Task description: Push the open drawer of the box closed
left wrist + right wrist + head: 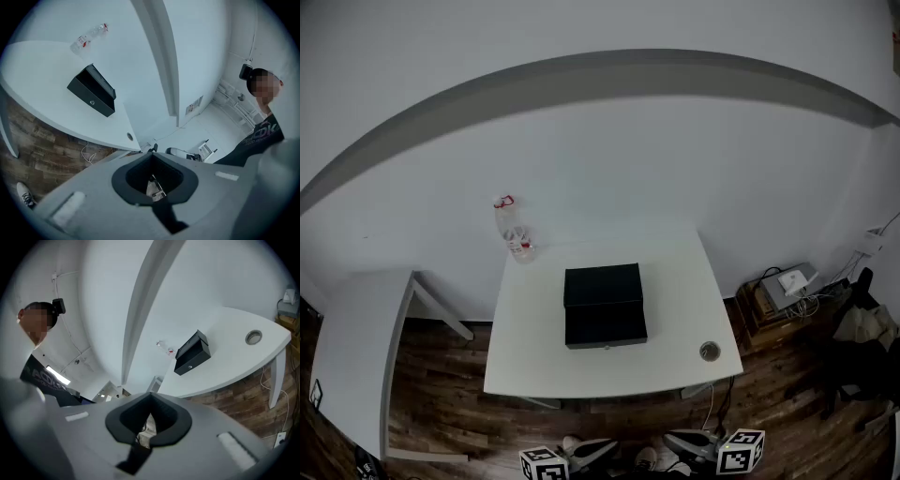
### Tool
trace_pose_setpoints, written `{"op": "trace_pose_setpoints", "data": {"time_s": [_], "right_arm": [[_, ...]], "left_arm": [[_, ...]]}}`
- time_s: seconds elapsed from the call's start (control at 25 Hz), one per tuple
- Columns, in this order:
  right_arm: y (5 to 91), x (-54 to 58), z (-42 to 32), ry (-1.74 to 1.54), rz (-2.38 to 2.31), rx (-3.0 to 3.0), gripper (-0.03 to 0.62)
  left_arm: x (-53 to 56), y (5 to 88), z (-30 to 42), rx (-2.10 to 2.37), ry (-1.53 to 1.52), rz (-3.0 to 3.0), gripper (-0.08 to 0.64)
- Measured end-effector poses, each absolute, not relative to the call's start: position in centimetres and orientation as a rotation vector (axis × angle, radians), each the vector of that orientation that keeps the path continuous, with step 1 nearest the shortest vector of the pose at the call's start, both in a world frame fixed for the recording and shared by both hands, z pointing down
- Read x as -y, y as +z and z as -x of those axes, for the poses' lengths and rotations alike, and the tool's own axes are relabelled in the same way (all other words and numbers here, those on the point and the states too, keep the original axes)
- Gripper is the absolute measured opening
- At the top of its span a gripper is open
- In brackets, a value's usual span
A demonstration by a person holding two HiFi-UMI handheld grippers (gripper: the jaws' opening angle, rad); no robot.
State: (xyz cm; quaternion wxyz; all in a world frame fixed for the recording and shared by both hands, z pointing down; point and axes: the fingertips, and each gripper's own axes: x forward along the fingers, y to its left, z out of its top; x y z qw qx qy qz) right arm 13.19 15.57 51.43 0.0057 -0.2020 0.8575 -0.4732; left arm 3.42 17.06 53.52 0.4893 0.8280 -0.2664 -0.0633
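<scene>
Left gripper [598,450] and right gripper [680,441] low, short of table [534,361]; push not begun.
Both seem pressed together, empty, likely readied as blunt pushers. Box [602,284] mid-table, drawer [606,324] open toward the person.

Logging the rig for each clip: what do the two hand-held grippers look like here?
The left hand-held gripper and right hand-held gripper each have a pale grey body with a dark-rimmed opening between the jaws. Each carries a cube of black-and-white square markers. The person wears a dark printed top.
</scene>
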Motion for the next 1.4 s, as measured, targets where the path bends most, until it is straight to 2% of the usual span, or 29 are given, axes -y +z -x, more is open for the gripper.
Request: {"op": "trace_pose_setpoints", "data": {"time_s": [1.0,1.4], "right_arm": [[50.4,-14.5,-14.7,-1.432,0.632,-2.656,0.003],[49.5,-13.2,-15.6,-1.369,0.626,-2.643,0.003]], "left_arm": [[-16.5,53.5,-3.4,0.695,-0.151,-2.008,-0.002],[-13.4,52.2,0.1,0.841,-0.138,-2.026,-0.002]]}}
